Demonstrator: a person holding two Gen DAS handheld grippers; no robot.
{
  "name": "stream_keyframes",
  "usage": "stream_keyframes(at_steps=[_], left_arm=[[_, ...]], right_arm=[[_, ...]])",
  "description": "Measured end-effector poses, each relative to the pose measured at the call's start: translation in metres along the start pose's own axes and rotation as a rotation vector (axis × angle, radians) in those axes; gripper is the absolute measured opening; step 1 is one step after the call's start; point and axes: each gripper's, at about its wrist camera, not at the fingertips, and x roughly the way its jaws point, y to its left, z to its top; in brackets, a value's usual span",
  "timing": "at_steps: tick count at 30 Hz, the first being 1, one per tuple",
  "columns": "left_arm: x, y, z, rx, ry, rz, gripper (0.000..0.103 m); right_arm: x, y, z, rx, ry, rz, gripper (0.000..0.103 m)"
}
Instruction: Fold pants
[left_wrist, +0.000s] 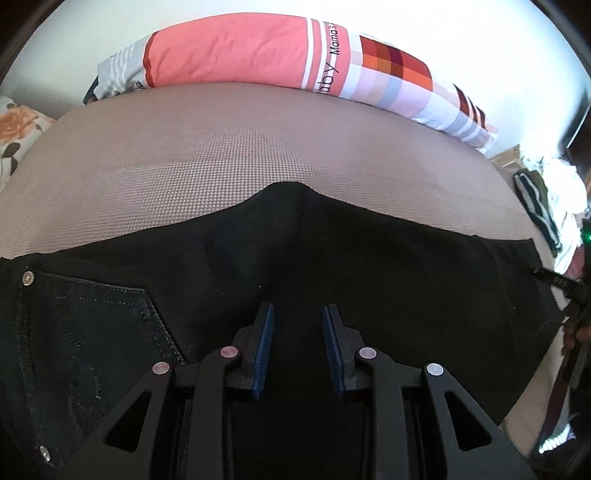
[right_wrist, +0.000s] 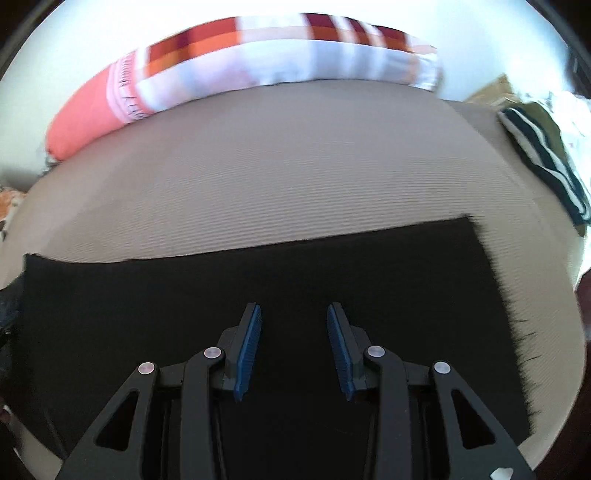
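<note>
The black pants (left_wrist: 332, 258) were laid out flat on the beige bed cover (left_wrist: 184, 158), already doubled leg over leg by the look of it — waist and back pocket (left_wrist: 92, 317) under the left gripper (left_wrist: 298, 314), frayed hem (right_wrist: 513, 325) out by the right gripper (right_wrist: 294, 314). Both tongs were spread apart and holding nothing, just hovering over the cloth. I'd say the crosswise fold was up next — that needs the right one to pinch the hem end and carry it toward the waist.
</note>
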Motion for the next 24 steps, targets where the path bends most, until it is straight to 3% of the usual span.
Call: stream_keyframes(at_steps=[5,10,11,15,19,24], left_arm=[[-0.001,-0.011,-0.008,0.015,0.016,0.052,0.034],[-0.004,-0.032,-0.014,0.016,0.029,0.029,0.037],[-0.005,-0.036,-0.014,0.021,0.03,0.018,0.037],[-0.007,-0.058,-0.015,0.043,0.032,-0.037,0.039],[0.0,-0.076,-0.012,0.062,0.055,-0.089,0.041],[0.013,-0.087,-0.008,0.068,0.093,-0.093,0.041]], right_arm=[[0.002,-0.048,0.003,-0.002,0.031,-0.066,0.036],[-0.004,-0.106,0.004,0.078,0.058,-0.05,0.036],[-0.005,-0.116,0.003,0.1,0.074,-0.02,0.036],[-0.003,-0.174,0.003,0.271,0.164,0.262,0.037],[0.003,-0.208,-0.001,0.316,0.217,0.391,0.038],[0.011,-0.223,-0.008,0.327,0.258,0.519,0.038]])
